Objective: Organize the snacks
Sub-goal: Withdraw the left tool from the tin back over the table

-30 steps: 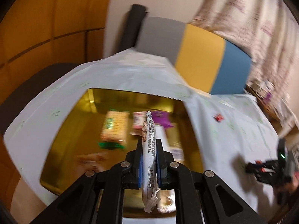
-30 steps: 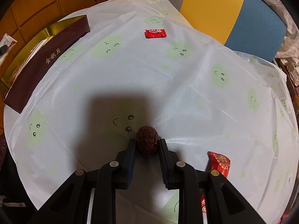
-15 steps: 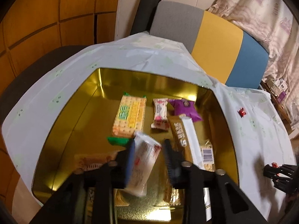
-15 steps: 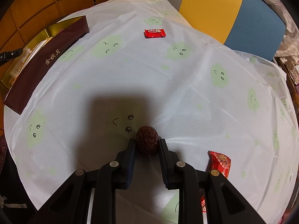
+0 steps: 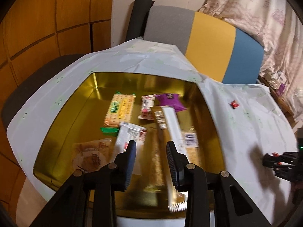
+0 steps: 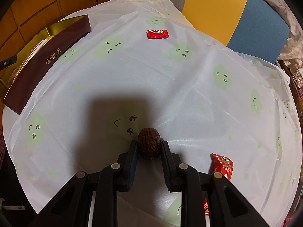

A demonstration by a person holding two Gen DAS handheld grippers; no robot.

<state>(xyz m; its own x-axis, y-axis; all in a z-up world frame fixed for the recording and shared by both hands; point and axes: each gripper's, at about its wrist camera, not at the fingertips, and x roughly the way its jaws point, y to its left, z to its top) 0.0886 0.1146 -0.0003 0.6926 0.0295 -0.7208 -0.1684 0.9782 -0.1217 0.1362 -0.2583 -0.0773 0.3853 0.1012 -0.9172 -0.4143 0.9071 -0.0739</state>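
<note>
Roughly mid-task, judging by the layout. Left gripper (image 5: 151, 147) hangs over the gold tin (image 5: 62, 117) with its jaws spread wide and nothing between them; a white snack packet (image 5: 130, 134) lies just past the left fingertip, blurred, so I can't tell if it is resting flat or not. Already in the tin: a cracker pack (image 5: 119, 110), a small pink-and-white packet (image 5: 146, 107), a purple pouch (image 5: 170, 102), a long white bar (image 5: 171, 124) and a brown-printed bag (image 5: 90, 154) near the front left corner, plus something with a barcode label (image 5: 190, 139) that is too smeared to name. That makes at least 6 items boxed. Right gripper (image 6: 149, 147) sits low over the tablecloth (image 6: 189, 94), jaws narrowed around a dried red date (image 6: 149, 143); the pads look to be touching both sides, so I'd call it gripped, though whether it is lifted off the cloth I can't tell. Left on the table: that date, 1 red candy (image 6: 157, 33) far across the cloth, and another red candy wrapper (image 6: 223, 165) just right of the right gripper. So about 3 pieces to go, all well apart from the tin, whose dark red side wall (image 6: 47, 60) shows at the far left of the right wrist view. Date looks like the next one in.
</note>
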